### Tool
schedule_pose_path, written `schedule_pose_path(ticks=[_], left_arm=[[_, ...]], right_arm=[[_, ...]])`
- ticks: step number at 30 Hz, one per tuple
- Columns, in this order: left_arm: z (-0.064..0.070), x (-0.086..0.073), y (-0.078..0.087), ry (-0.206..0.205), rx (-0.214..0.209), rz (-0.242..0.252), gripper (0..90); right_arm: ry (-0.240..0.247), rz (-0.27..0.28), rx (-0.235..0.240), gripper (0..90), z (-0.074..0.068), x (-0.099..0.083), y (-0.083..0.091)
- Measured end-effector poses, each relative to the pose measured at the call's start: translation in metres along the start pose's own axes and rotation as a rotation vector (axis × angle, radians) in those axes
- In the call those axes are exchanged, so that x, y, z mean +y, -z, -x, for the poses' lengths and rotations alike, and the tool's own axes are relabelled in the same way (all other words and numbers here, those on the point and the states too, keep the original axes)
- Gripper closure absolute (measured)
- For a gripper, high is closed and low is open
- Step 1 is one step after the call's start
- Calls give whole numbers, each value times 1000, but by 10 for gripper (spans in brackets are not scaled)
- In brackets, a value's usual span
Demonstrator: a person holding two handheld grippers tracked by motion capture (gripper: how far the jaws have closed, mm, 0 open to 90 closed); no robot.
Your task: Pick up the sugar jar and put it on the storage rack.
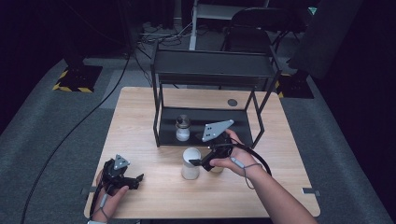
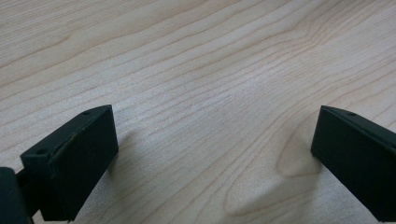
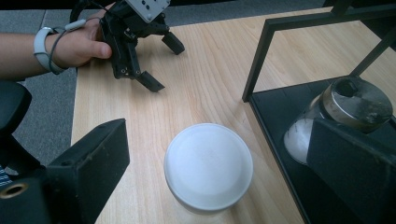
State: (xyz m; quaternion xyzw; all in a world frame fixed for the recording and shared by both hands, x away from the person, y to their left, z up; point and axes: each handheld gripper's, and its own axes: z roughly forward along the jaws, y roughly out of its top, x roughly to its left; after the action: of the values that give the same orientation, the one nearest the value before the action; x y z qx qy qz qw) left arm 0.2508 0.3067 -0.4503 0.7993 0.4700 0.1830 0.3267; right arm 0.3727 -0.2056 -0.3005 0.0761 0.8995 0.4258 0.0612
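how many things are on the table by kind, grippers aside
White lidded round container: 1
Glass shaker jar with metal cap, on the rack's lower shelf: 1
Black metal two-tier rack: 1
Total: 3

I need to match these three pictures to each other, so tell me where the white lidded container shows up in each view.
High view: the white container stands on the wooden table, centre front, just left of the right tongs.
Left gripper view: not in it; bare wood grain lies between the open jaws.
Right gripper view: seen from above at bottom centre, between the open jaws.
Shared landmark: the black shelf frame beside the container.
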Motion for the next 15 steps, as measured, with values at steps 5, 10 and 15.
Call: schedule_pose_path(ticks=[5, 10, 15], left_arm=[[0, 0, 0, 0, 0, 0, 5], [0, 0, 0, 0, 0, 0, 5], [0, 0, 0, 0, 0, 0, 5]], right_arm=[[-2, -16, 4, 57, 0, 0, -7], [-8, -28, 17, 60, 2, -1, -14], [-14, -43, 28, 65, 3, -3, -21]])
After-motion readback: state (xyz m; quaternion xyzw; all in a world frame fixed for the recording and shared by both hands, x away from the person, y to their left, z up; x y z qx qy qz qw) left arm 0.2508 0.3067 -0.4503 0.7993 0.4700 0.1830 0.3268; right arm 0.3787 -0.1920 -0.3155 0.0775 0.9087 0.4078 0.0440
